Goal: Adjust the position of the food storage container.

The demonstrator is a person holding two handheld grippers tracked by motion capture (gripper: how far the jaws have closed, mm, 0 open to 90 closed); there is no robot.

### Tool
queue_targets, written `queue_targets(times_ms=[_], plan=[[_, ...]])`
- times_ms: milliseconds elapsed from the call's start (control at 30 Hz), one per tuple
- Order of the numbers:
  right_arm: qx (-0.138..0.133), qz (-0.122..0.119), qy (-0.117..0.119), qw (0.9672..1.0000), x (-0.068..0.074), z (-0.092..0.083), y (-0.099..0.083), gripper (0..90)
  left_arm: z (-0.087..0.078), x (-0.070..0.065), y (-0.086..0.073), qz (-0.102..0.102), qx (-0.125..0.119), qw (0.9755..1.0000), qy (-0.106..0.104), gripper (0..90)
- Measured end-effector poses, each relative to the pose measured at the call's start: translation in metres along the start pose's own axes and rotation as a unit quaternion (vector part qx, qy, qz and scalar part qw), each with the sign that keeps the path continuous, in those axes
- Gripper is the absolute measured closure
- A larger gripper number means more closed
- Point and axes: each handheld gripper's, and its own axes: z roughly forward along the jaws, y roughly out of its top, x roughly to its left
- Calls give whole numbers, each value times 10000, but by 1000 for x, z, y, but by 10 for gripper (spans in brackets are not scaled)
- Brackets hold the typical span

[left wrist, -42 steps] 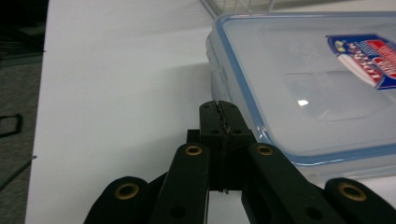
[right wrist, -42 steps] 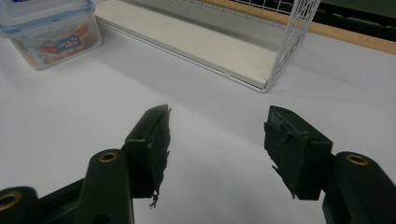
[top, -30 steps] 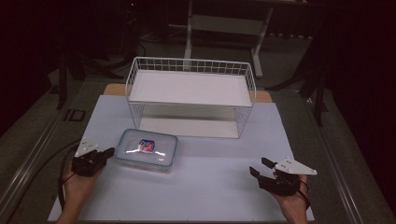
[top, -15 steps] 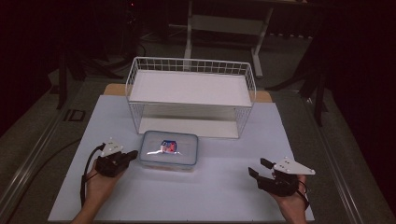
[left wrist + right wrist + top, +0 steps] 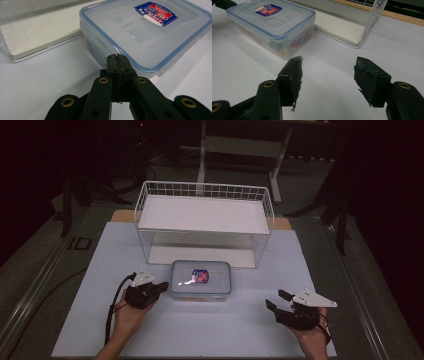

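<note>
Left gripper (image 5: 159, 289), jaws closed and empty, is pressing the short left end of the container (image 5: 200, 280); the open right gripper (image 5: 274, 300) is resting well apart from it.

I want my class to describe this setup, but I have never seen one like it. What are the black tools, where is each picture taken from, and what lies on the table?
A person sits at a white table holding a hand-held two-jaw claw in each hand. The high view looks down from above; the other two pictures come from small cameras riding on each claw. The left claw is shut, its tips against the side of a clear plastic food box with a blue-rimmed lid; it grips nothing. The right claw is open and empty, resting apart from the box. Behind the box stands a white wire shelf rack.
</note>
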Motion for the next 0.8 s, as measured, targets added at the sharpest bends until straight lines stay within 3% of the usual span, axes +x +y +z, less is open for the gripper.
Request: queue_targets(times_ms=[400, 800], plan=[[-2, -12, 1, 10000, 0, 0, 0, 388, -8, 7, -1, -173, -174, 9997, 25, 795], [17, -36, 13, 10000, 2, 2, 0, 390, -28, 15, 3, -548, -594, 9967, -59, 545]])
